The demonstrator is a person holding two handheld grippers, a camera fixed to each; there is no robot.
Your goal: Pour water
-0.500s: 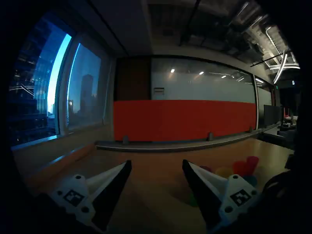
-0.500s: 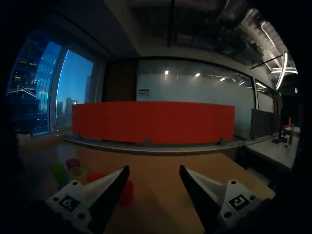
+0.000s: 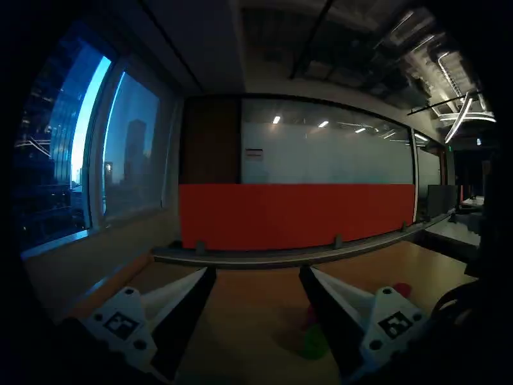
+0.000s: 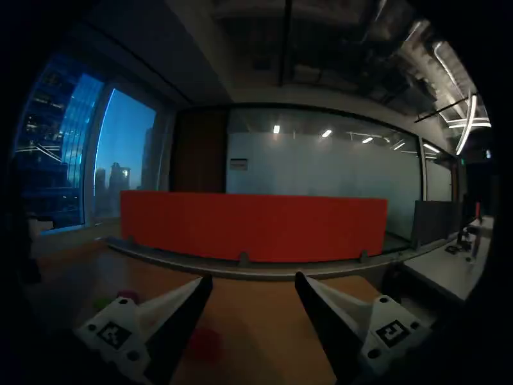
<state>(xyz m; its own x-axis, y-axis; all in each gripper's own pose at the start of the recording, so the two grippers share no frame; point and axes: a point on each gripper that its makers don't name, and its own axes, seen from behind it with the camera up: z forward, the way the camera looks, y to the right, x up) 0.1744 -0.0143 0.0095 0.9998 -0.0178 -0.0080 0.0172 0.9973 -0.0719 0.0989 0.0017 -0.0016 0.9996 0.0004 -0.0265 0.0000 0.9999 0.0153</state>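
Observation:
The room is dim. In the left gripper view my left gripper (image 3: 256,276) is open above a wooden table (image 3: 256,321), with nothing between its fingers. A green cup (image 3: 314,341) stands low to the right, partly hidden by the right finger, and a red cup (image 3: 402,289) peeks above that finger. In the right gripper view my right gripper (image 4: 253,282) is open and empty too. A red cup (image 4: 204,343) stands by its left finger, and a purple cup (image 4: 128,296) and a green one (image 4: 101,303) sit farther left, mostly hidden.
An orange-red partition (image 3: 295,215) runs along the far table edge, also seen as the partition (image 4: 253,224) in the right gripper view. Tall windows (image 3: 70,167) line the left wall. Another desk (image 4: 449,266) stands to the right.
Both views have tilted upward: the partition and table sit lower in frame. The coloured cups have slid down and are now mostly hidden behind the fingers. Both grippers stay open.

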